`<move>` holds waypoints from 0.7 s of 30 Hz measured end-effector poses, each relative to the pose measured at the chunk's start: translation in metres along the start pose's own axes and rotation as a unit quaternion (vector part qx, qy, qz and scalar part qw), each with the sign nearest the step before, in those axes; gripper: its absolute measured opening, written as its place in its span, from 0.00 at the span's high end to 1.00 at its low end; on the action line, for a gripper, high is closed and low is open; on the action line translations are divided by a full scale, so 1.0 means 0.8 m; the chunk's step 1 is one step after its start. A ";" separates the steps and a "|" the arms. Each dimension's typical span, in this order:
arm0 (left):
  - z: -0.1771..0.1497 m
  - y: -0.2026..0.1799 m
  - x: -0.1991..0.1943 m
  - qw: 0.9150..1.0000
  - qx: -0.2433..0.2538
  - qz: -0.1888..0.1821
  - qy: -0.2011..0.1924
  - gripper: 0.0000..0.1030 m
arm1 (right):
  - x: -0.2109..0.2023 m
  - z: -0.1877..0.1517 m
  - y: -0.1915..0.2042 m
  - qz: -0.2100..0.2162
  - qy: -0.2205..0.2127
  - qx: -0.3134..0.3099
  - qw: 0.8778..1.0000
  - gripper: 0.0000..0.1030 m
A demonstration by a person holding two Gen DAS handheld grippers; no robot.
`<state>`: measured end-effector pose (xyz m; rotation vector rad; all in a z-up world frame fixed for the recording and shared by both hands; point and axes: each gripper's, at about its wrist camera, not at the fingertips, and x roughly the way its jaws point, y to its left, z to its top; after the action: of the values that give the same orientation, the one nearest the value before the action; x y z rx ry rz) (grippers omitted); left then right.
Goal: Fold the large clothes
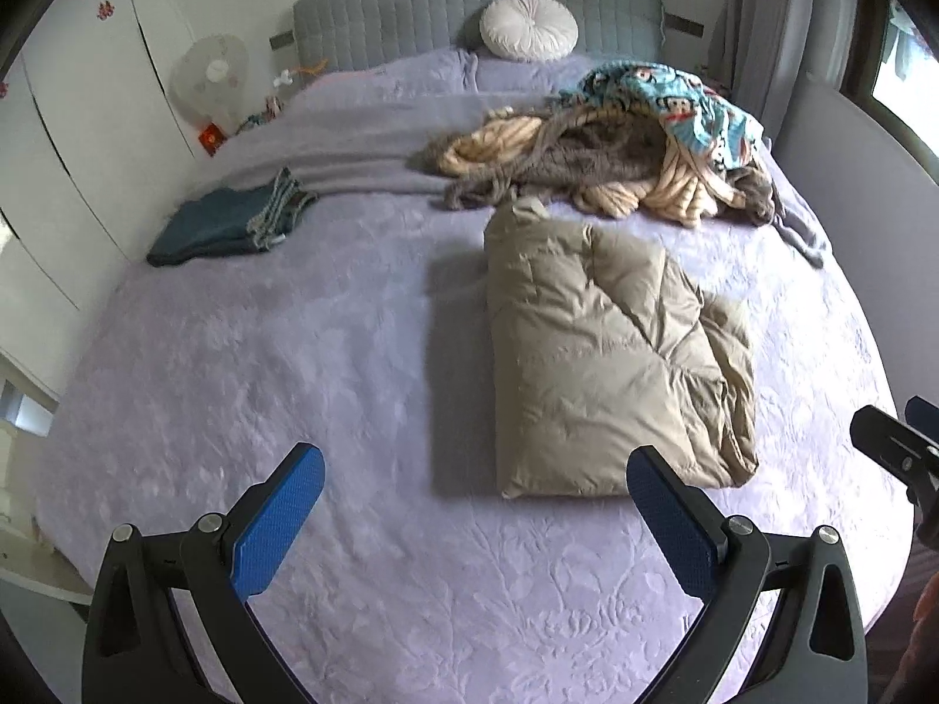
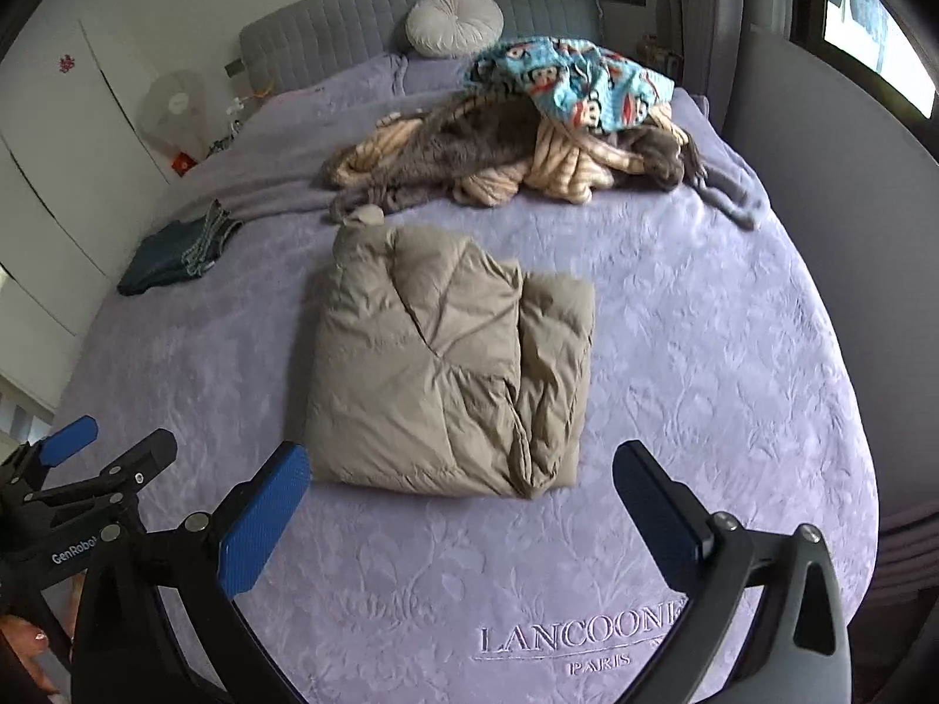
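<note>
Left wrist: right claw point(image 1: 904, 446) half cropped

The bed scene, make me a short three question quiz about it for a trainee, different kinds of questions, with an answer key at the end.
1. True or false: the beige puffer jacket lies folded on the purple bedspread.
2. Multiple choice: what does the left gripper hold? A) a jacket sleeve B) the folded jeans C) nothing
3. Fill in: the cartoon-print blue cloth lies on top of the ____ near the headboard.

Key: 1 true. 2 C; its jaws stand open, as do those of the right gripper. 3 unfolded clothes pile.
</note>
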<state>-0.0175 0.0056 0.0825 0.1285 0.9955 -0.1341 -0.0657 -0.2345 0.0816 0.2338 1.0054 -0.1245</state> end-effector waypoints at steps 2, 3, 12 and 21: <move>0.001 0.001 -0.007 1.000 -0.002 -0.002 -0.004 0.00 | -0.007 0.003 0.002 -0.005 -0.007 -0.004 1.000 0.00; 0.002 0.003 -0.009 1.000 -0.005 -0.003 -0.005 0.00 | -0.009 0.003 0.003 -0.009 -0.010 -0.006 1.000 0.00; -0.001 0.005 -0.021 1.000 -0.015 0.007 0.000 0.00 | -0.019 0.000 0.003 -0.011 -0.018 -0.002 1.000 0.00; -0.003 0.005 -0.021 1.000 -0.013 0.019 -0.001 0.00 | -0.021 0.001 0.003 -0.017 -0.017 0.000 1.000 0.00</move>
<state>-0.0280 0.0109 0.0955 0.1240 0.9919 -0.0858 -0.0732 -0.2324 0.0966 0.2149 0.9754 -0.1594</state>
